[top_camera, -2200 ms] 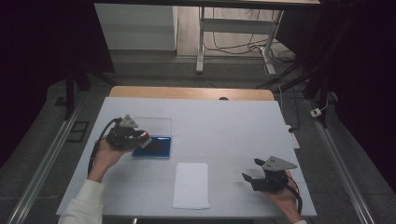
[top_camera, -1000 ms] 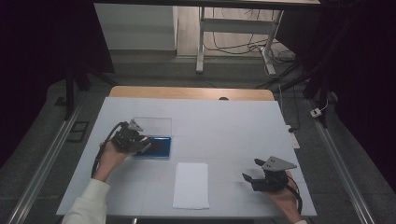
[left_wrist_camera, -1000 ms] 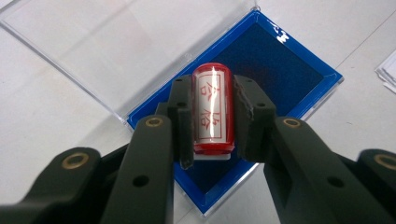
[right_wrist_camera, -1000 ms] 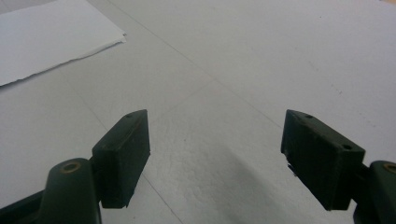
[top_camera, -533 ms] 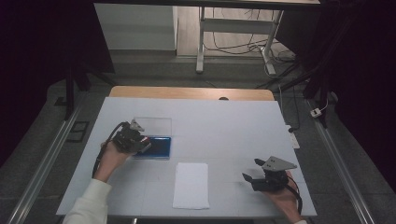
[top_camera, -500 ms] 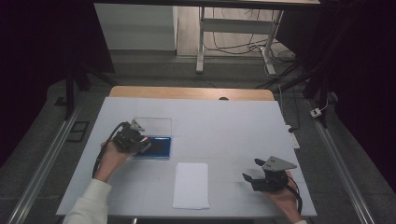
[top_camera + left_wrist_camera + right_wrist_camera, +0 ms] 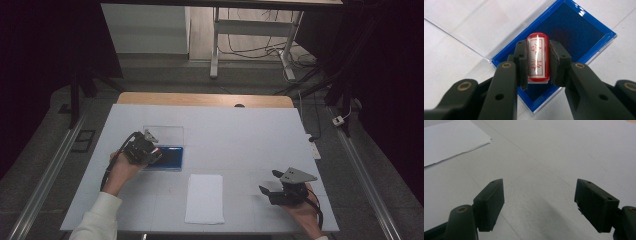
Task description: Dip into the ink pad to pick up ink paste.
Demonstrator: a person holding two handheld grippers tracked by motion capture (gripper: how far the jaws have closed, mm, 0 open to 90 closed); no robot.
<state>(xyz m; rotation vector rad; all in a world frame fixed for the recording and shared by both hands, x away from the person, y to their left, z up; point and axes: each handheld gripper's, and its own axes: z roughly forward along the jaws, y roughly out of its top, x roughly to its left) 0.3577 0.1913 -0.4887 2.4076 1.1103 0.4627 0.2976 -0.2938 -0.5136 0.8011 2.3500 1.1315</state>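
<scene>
Left gripper (image 7: 537, 65) clamps stamp (image 7: 537, 58) directly over ink pad (image 7: 571, 37); long axis along jaws; right gripper (image 7: 539, 202) wide, empty, well off pad.

Red characters (too stylised to read) run down the white label of the stamp (image 7: 537, 58).

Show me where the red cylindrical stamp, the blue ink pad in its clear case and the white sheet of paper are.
red cylindrical stamp (image 7: 537, 58): left gripper view, on its white label.
blue ink pad (image 7: 576, 32): left gripper view, on the dark felt.
white sheet of paper (image 7: 205, 198): high view, at its middle.
</scene>
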